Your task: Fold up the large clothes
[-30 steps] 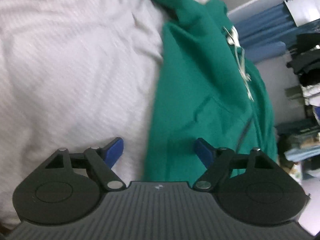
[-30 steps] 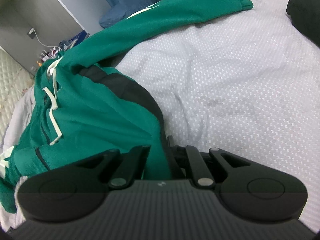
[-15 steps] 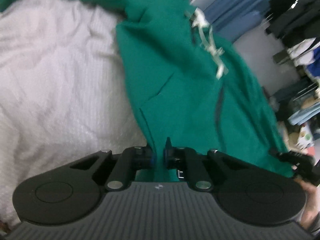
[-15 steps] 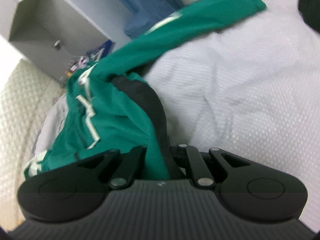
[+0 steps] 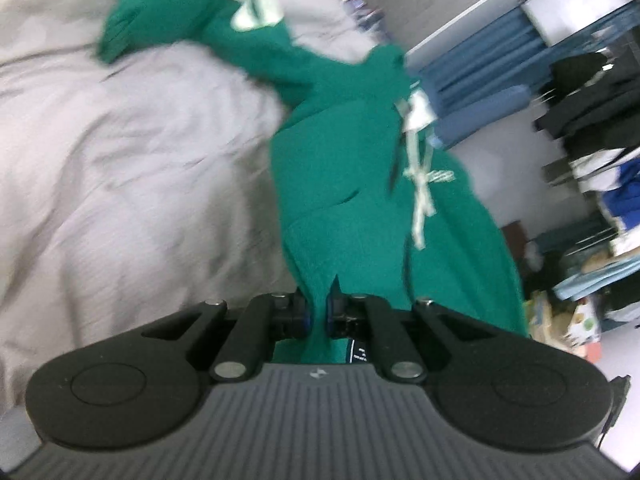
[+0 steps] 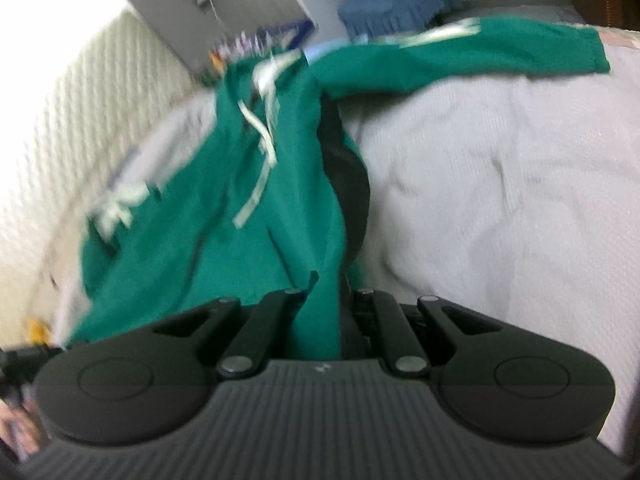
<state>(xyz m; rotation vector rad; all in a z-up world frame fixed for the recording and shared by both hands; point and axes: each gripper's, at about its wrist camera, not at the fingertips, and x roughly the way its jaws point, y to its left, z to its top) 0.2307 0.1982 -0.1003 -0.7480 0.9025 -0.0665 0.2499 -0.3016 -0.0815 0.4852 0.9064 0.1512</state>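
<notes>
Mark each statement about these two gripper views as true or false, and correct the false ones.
1. The left gripper is shut on the green garment. True.
2. The right gripper is open and holds nothing. False: its fingers pinch green fabric.
3. The garment has a white drawstring. True.
4. The bed cover under the garment is dark blue. False: it is pale grey-white.
5. The garment lies flat and neatly folded. False: it hangs bunched from both grippers.
</notes>
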